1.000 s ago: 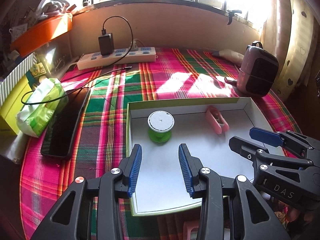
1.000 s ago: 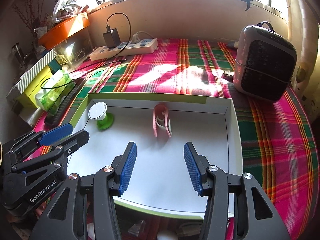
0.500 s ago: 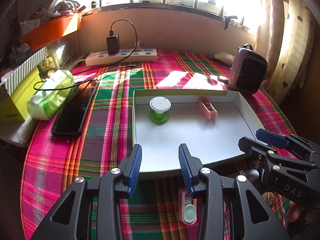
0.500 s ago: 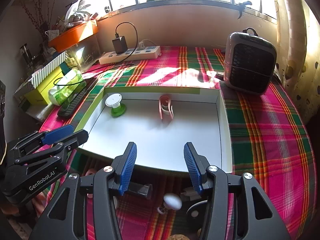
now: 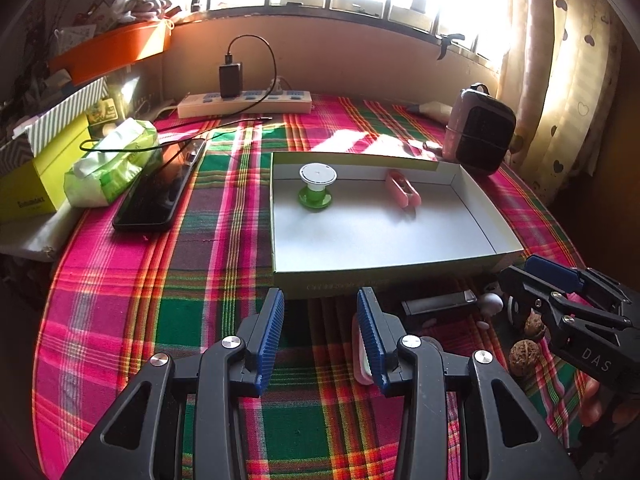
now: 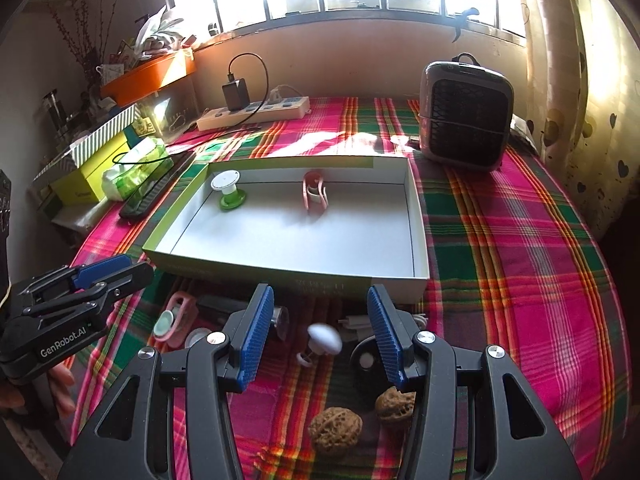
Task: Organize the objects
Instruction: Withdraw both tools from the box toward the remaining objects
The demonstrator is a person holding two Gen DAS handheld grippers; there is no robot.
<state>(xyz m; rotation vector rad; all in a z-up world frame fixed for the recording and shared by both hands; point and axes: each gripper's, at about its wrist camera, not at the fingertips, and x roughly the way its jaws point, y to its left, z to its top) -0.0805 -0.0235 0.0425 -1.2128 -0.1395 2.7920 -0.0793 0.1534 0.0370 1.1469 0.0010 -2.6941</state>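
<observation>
- Left gripper [image 5: 320,320]: jaws spread wide, nothing between them; it hovers over the plaid tablecloth [image 5: 224,272] just in front of the near wall of the shallow box [image 5: 384,276].
- Right gripper [image 6: 320,320]: jaws likewise wide apart and empty, poised above a cluster of small items lying on the cloth in front of the box.
- Shallow box: white inside, green outside; holds a green-and-white spool [image 5: 317,186] at far left and a pink clip [image 5: 402,192] near the far wall, well apart.
- Loose items in front of the box, right wrist view: a white mushroom-shaped knob [image 6: 324,339] between the jaws, two walnuts [image 6: 335,426] nearest the camera, a second pink clip [image 6: 176,318] at left, and a dark cylindrical object [image 6: 240,308] partly hidden by the left finger.
- Surroundings: small heater [image 6: 466,120] at far right, power strip [image 5: 244,104] by the wall, phone [image 5: 158,192] and tissue pack [image 5: 112,164] at left.
</observation>
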